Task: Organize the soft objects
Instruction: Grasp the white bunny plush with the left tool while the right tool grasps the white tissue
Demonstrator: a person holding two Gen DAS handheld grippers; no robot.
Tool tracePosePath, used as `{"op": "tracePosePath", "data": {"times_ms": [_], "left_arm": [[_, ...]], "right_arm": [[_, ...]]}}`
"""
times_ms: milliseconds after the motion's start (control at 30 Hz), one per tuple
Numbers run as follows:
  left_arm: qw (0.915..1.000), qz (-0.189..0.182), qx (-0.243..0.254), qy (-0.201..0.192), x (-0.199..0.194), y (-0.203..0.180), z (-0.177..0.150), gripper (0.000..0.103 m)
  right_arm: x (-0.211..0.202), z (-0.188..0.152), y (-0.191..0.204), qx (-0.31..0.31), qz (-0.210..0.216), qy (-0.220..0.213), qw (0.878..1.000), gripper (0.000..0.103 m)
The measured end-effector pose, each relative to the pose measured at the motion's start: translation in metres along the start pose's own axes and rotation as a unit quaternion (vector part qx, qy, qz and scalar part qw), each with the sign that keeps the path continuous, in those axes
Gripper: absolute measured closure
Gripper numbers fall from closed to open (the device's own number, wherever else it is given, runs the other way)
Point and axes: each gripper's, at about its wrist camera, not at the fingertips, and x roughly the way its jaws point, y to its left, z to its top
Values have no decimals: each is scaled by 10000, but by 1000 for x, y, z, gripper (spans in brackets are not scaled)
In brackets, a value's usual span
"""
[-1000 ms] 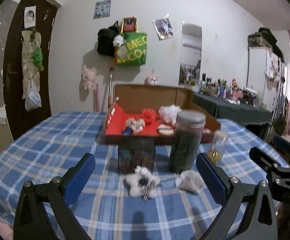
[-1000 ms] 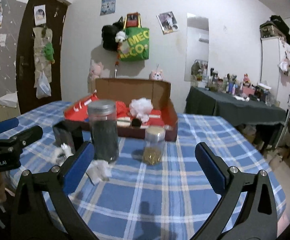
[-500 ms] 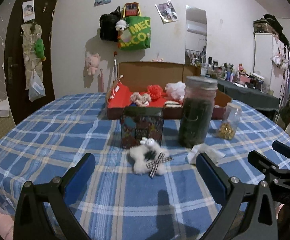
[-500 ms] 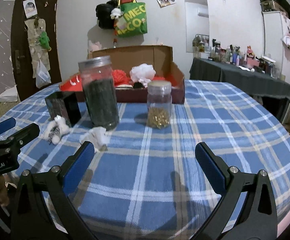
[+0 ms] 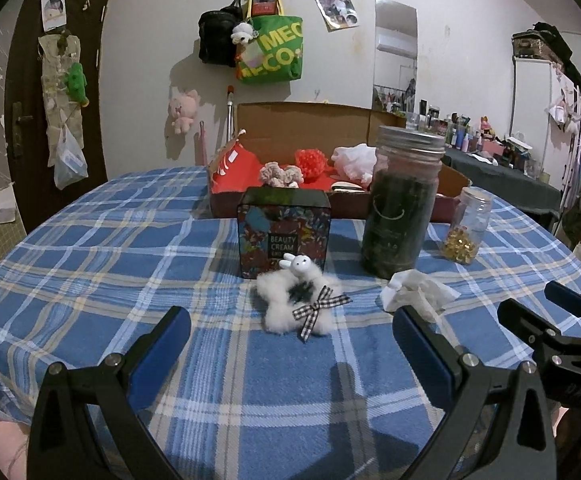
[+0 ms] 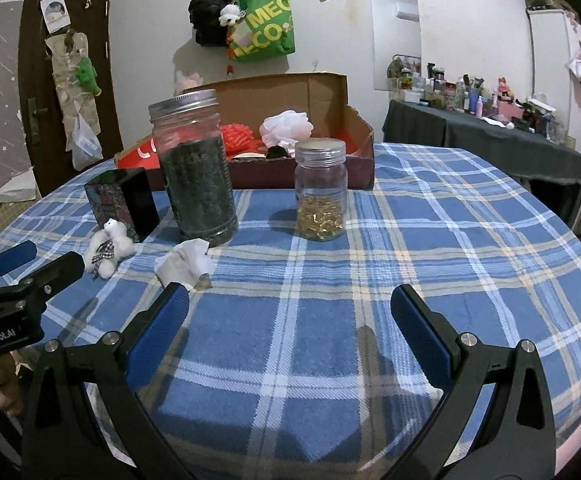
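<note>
The fluffy white scrunchie (image 5: 295, 307) with its checked bow and small rabbit head lies on the blue plaid tablecloth (image 5: 130, 248) at the centre of your left view, just in front of the dark patterned box (image 5: 284, 236). To its right in that frame a crumpled white tissue (image 5: 416, 290) sits on the cloth, near the base of the tall jar (image 5: 400, 204) of dark leaves. Further right stands a small jar (image 5: 466, 224) with gold bits at the bottom. Behind these, in the upper middle of the frame, an open cardboard box (image 5: 302, 124) holds a red pompom (image 5: 310, 162), a white puff (image 5: 354, 158) and a beige scrunchie (image 5: 280, 174).

Your left gripper (image 5: 290, 346) is spread wide and empty, low over the cloth, with the fluffy scrunchie just ahead between its fingers. Your right gripper (image 6: 290, 322) is likewise released and holds nothing; in its view the tissue lies just beyond its left finger (image 6: 158, 328), at the lower left.
</note>
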Motion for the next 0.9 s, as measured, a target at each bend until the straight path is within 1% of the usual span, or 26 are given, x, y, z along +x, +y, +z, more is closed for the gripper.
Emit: {"op": "tracePosePath", "data": {"times_ms": [233,400,533,600,700,733,767,800,833,867,900], "left_arm": [[9997,-9,-3,232,17,8,12,0],[9988,-125,121,468,35,14,23,0],[9968,-215,347,688,48,13,27,0],[9947,-307,443,879,55,11,28,1],[9921,-357,585,1048,63,9,29,9],[9910,-378,624,1120,66,9,28,14],[9903,-398,629,1175,68,9,28,20],[9896,-440,599,1235,71,9,27,25],[9887,-496,565,1293,73,10,26,34],[9878,-564,534,1349,74,11,24,41],[9882,-574,533,1314,73,11,24,43]], "right_arm": [[14,14,5,-72,223,190,9995,0],[30,28,12,-116,442,366,9983,0],[48,36,19,-199,836,670,9940,0],[53,37,24,-304,983,799,9915,0],[58,38,36,-543,1102,966,9877,1],[59,39,39,-597,1146,995,9866,5],[60,39,41,-638,1159,997,9862,15],[60,38,44,-685,1160,1005,9858,22],[62,37,46,-734,1171,1032,9850,36],[64,36,48,-748,1175,1100,9841,54],[68,36,49,-744,1206,1191,9827,60]]}}
